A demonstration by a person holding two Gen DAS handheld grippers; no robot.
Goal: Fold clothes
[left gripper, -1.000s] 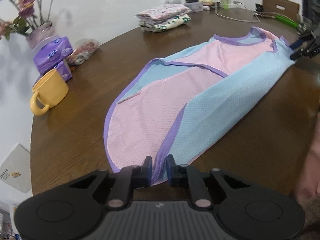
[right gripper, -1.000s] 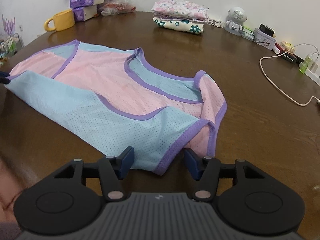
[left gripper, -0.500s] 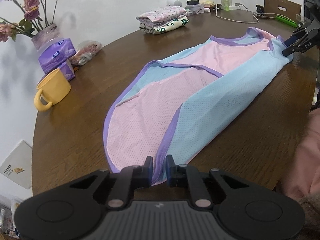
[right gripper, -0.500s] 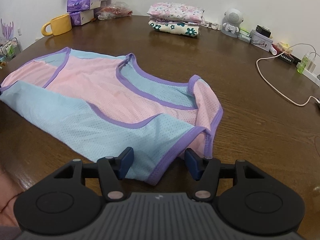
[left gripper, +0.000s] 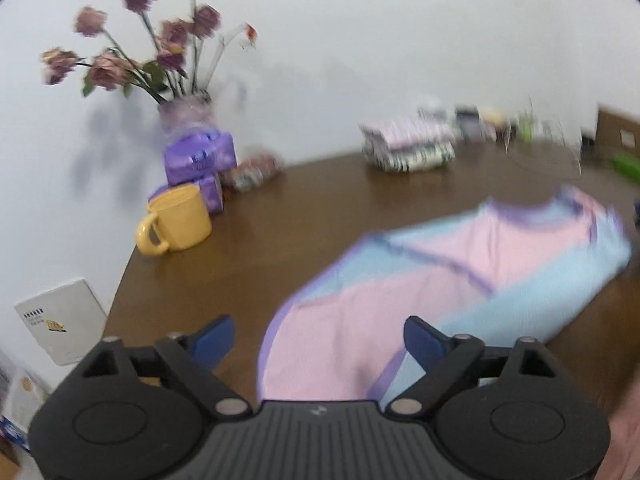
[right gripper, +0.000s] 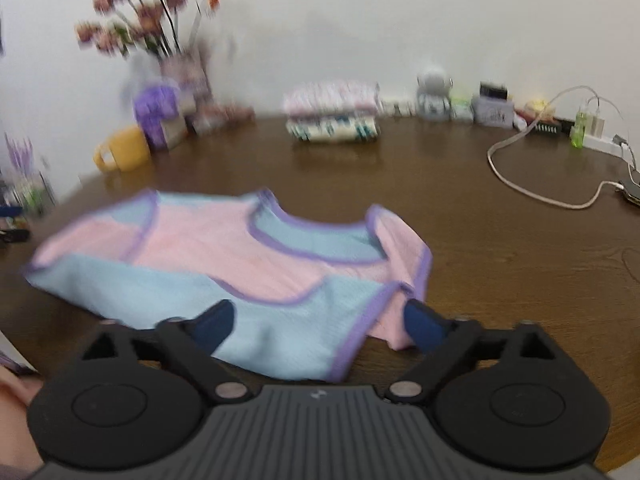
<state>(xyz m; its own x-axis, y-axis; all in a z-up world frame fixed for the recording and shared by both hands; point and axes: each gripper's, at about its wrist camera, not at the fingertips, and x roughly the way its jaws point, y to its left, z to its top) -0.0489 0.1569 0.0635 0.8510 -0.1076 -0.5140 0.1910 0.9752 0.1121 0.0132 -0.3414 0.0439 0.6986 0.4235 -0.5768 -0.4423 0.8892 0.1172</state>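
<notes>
The vest (left gripper: 452, 280) lies flat on the table (left gripper: 280, 216), one side already folded in so a blue panel covers part of the pink. From the left gripper (left gripper: 318, 338) its hem sits right at the tool and its long axis runs away toward 2 o'clock, ending at the neckline. That gripper's jaws are opening, spread wide, with the hem in the gap between them but neither pad pressing cloth. From the right gripper (right gripper: 320, 320) the vest (right gripper: 224, 264) stretches toward 10 o'clock, the shoulder end lying just under the tool. Its jaws are opening too, wide apart, the blue shoulder corner between them and untouched by the pads. Each hand is nearest to one end of the long axis, so the next fold probably brings end toward end, across that axis. Both views are blurred.
</notes>
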